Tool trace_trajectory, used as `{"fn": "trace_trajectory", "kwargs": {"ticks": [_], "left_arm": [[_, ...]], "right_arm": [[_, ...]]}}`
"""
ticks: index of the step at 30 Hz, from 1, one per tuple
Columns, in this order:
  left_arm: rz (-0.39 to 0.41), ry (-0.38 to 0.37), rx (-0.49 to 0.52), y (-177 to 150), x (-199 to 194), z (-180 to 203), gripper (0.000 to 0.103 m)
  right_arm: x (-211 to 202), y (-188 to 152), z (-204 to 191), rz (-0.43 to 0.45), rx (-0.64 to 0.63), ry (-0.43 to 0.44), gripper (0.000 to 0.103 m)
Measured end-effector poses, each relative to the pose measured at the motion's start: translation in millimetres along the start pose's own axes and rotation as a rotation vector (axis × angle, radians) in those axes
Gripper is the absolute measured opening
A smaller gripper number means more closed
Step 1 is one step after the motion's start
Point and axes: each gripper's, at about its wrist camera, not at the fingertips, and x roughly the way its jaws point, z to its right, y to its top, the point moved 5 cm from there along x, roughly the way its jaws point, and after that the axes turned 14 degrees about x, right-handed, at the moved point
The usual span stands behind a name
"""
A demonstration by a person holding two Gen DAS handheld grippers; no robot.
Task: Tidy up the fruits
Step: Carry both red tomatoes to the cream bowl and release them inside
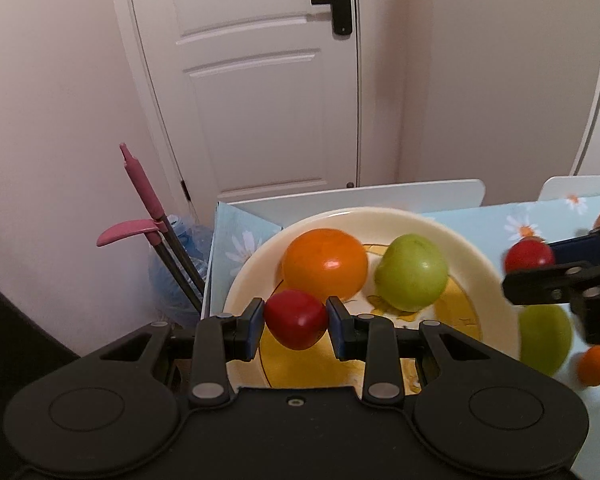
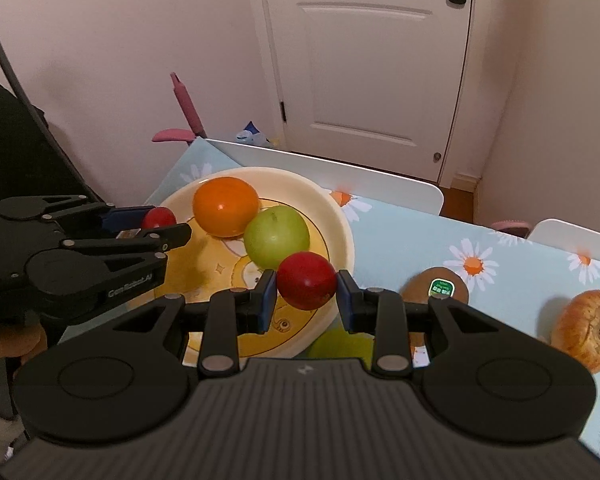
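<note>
A cream plate (image 1: pixel 472 248) (image 2: pixel 340 216) with a yellow pattern holds an orange fruit (image 1: pixel 324 264) (image 2: pixel 225 205) and a green apple (image 1: pixel 411 272) (image 2: pixel 277 236). My left gripper (image 1: pixel 296 326) (image 2: pixel 160 224) is shut on a small red fruit (image 1: pixel 296 318) (image 2: pixel 158 218) above the plate's near left side. My right gripper (image 2: pixel 306 294) (image 1: pixel 540 264) is shut on another red fruit (image 2: pixel 306 280) (image 1: pixel 529 254) above the plate's right rim. A second green apple (image 1: pixel 545 338) (image 2: pixel 342 344) lies on the table beside the plate.
On the flowered tablecloth (image 2: pixel 512 256) right of the plate lie a kiwi (image 2: pixel 436 286) with a sticker, a brownish apple (image 2: pixel 586 330) and a small orange (image 1: pixel 596 365). White chair backs (image 2: pixel 340 176) stand behind the table. A pink-handled tool (image 1: pixel 140 184) leans by the door.
</note>
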Motion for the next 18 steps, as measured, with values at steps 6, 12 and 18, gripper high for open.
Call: {"fn": "trace_trajectory", "kwargs": {"ticks": [6,12,18], "left_arm": [[-0.031,0.011,0.025,-3,14,2,0.038],[0.028,0.041,0.035,2,-3,5,0.092],[0.005,0.05,0.012,-3,-25,9,0.092]], "right_arm": [[5,4,3,-0.009,-0.002,-0.013,0.047],[-1,8,6,-0.008,-0.019,0.003,0.047],[-4,10,9,-0.023,-0.048,0.035,0.047]]}}
